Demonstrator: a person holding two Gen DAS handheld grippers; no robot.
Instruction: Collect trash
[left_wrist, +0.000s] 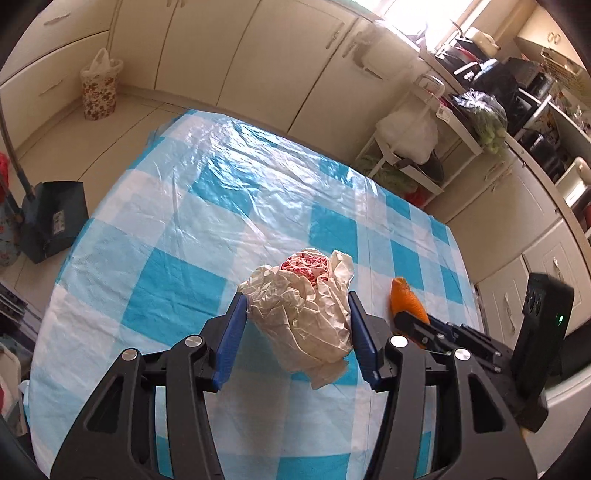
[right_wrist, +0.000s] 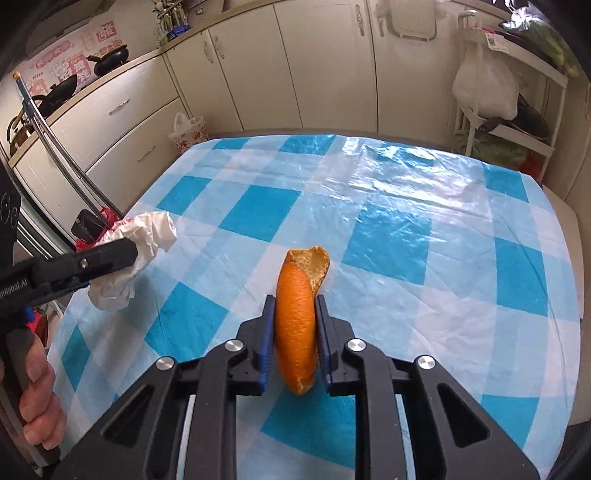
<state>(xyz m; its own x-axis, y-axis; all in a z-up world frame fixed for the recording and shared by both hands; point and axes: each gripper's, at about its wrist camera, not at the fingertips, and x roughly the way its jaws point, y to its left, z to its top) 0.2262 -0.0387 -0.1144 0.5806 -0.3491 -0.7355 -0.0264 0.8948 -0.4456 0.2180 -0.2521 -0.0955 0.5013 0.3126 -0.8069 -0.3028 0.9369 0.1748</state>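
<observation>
Above the checked tablecloth (right_wrist: 388, 229), a crumpled paper wad (left_wrist: 303, 317) is clamped in the left gripper (left_wrist: 295, 332) and an orange peel (right_wrist: 297, 325) in the right gripper (right_wrist: 295, 339); both are judged light, soft, best pinched mid-body.

Two close fisheye views, each looking forward and down along its own tool over the same blue-checked worktop (left_wrist: 258, 206) toward cream cabinets (right_wrist: 325, 62), the left view catching the right tool (left_wrist: 410, 319) at its right edge
</observation>
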